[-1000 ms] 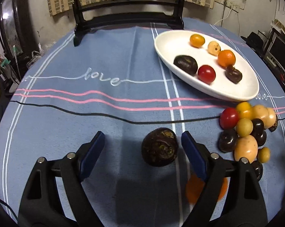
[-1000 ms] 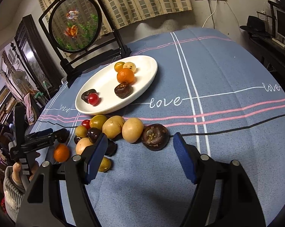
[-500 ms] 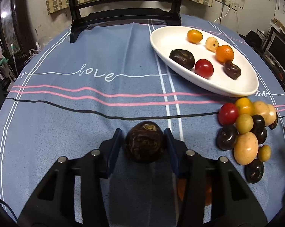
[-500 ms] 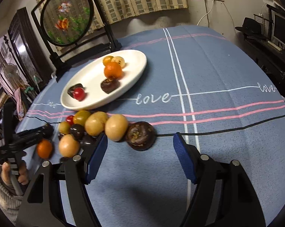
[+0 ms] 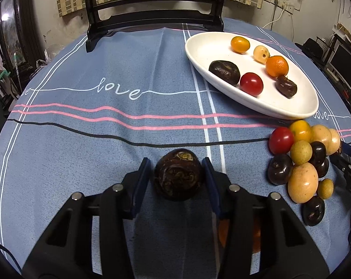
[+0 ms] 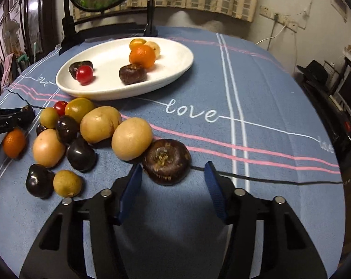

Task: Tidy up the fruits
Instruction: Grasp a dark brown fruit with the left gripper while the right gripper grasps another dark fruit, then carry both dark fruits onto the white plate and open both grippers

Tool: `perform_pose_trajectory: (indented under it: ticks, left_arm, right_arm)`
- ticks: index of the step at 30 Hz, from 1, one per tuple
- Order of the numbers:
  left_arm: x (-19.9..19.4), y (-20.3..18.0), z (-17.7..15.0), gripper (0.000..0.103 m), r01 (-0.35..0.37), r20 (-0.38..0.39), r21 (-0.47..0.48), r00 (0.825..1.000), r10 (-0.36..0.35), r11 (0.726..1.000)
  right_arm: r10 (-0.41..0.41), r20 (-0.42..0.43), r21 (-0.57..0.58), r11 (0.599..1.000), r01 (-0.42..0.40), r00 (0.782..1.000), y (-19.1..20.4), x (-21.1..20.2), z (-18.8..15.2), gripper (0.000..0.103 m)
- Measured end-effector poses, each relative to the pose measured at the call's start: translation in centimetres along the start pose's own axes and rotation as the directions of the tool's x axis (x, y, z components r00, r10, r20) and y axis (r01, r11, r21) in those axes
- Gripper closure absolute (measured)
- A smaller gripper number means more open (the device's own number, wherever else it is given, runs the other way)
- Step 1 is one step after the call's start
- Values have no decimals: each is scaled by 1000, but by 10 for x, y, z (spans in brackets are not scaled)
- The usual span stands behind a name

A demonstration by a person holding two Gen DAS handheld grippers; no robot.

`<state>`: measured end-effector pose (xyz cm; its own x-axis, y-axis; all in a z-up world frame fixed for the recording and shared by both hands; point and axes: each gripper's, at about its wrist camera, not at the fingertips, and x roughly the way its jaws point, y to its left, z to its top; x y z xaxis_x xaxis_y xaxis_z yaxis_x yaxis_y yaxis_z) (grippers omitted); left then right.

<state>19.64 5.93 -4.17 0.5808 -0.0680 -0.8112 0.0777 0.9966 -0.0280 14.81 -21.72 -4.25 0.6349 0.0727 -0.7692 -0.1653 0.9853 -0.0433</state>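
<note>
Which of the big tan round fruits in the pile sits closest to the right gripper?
The tan round fruit touching the dark brown flattened fruit, just ahead of the right gripper; the other tan ones lie farther left.

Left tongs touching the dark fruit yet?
Touching. Left wrist view: both blue pads of the left tongs press against the dark fruit, no gap visible.

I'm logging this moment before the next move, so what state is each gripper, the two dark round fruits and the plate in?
left gripper: shut on the dark wrinkled fruit.
dark wrinkled fruit: clamped between the blue pads.
right gripper: open, straddling the dark flat fruit.
dark flat fruit: on the cloth, ungripped, touching a tan fruit.
white plate: holds six fruits.
</note>
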Motion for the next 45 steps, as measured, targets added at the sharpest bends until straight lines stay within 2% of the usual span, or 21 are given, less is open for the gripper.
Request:
perform_pose_trajectory:
  ticks: [2,10,16,22,26,29,32,36,40,45]
  left_arm:
    - [0,0,0,57,0,0,0,1000,0,1000]
    - [0,-2,-1,57,3,-3,3,1000,-3,1000]
    - [-3,0,-3,61,10,3,-14,1000,-10,1000]
    - [-7,4,-7,62,23,5,-41,1000,-23,999]
    - [-24,4,-10,62,4,69,-47,998,-1,999]
    - [-42,1,-7,62,9,134,-39,991,-4,999]
    - [-51,-7,9,62,13,158,-19,987,-10,1000]
    - [-50,-24,49,62,28,158,3,987,-28,1000]
    - [-34,-48,93,62,36,159,27,986,-40,999]
    - [8,-67,127,62,57,107,25,993,-59,998]
  right_arm:
    - [37,-2,15,999,-37,999,-4,3,2,56]
    - [67,-8,27,997,-67,998,-8,6,7,57]
    - [64,-7,39,997,-64,998,-6,4,5,59]
    - [75,0,101,992,-75,997,-15,-4,-1,59]
    - [89,30,138,986,-92,996,-20,-15,-3,59]
    - [92,95,167,980,-107,991,-26,-34,-4,59]
    - [104,163,187,973,-135,981,-31,-51,1,59]
    - [166,188,196,959,-203,968,-33,-58,29,59]
    - [185,178,158,964,-213,967,-20,-45,71,59]
    - [251,126,152,951,-268,960,-2,-8,98,59]
